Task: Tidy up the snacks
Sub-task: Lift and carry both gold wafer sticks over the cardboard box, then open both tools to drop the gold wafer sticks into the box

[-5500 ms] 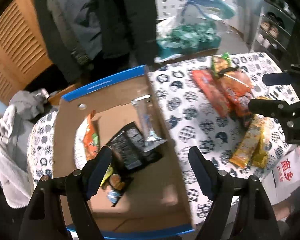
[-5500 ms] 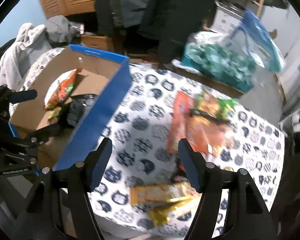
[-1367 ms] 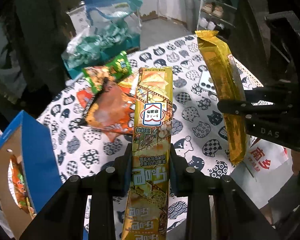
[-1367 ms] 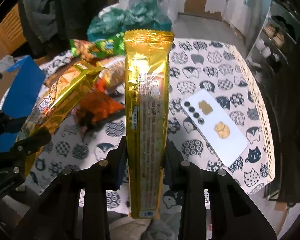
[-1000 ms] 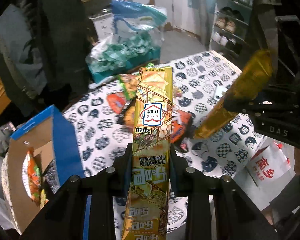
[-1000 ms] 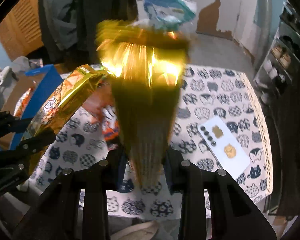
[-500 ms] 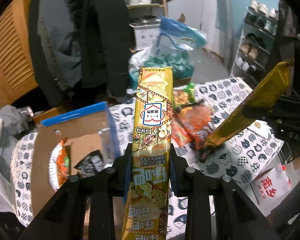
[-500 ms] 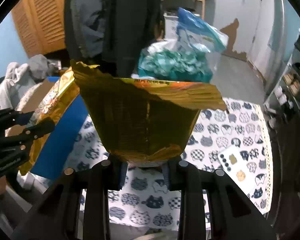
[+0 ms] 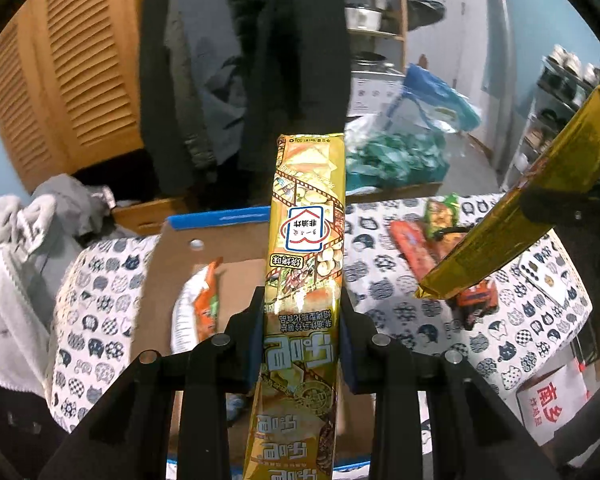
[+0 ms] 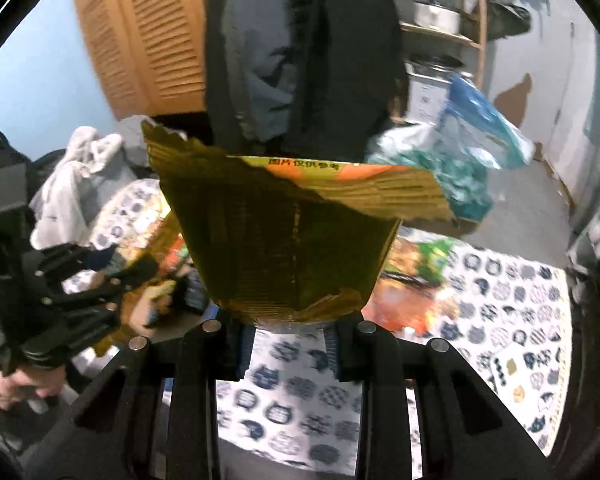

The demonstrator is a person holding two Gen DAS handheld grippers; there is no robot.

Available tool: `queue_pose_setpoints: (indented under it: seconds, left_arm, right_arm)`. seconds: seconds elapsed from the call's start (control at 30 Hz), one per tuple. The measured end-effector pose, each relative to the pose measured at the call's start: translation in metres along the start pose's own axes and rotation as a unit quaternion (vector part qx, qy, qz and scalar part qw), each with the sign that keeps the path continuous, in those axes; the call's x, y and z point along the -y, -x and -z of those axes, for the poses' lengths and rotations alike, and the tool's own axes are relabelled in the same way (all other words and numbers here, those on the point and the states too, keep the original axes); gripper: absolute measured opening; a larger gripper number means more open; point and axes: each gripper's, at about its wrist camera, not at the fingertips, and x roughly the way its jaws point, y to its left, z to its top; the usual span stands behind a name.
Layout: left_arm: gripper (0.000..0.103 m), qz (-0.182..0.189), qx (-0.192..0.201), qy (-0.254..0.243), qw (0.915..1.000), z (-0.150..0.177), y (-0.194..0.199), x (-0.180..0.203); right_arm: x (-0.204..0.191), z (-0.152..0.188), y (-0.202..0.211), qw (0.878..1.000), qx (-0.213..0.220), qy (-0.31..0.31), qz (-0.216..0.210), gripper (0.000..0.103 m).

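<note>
In the left wrist view, the left gripper [image 9: 300, 332] pinches a long yellow snack pack [image 9: 306, 240] upright above the open cardboard box [image 9: 160, 264], inside which an orange packet [image 9: 206, 300] leans; to the right of the box a second gold snack pack [image 9: 520, 216] slants over the cat-print tablecloth [image 9: 400, 312]. In the right wrist view, the right gripper [image 10: 290, 344] is pressed together on that gold snack pack, which fans out wide and blurred above the tablecloth, while the box is mostly hidden to its left behind the left gripper.
</note>
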Motion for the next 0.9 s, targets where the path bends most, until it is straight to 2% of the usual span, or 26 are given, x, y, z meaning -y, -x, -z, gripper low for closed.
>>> queue_pose_setpoints:
  seconds: [0.2,0.47,0.9]
  left_arm:
    - [0.031,-0.020,-0.006,0.029,0.9994,0.010,-0.005,-0.036]
    - [0.031,-0.042,-0.032,0.050,0.9974,0.030,-0.025,-0.063]
    - [0.032,-0.059,-0.093,0.078,0.9909,0.049,-0.071,-0.084]
  right_arm:
    - [-0.047,-0.015,-0.015,0.999,-0.013,0.025,-0.036,0.027]
    - [-0.086,-0.009,-0.054,0.995,-0.065,0.035,-0.067,0.027]
    - [-0.098,0.016,-0.128,0.981,-0.173,0.027,-0.089,0.027]
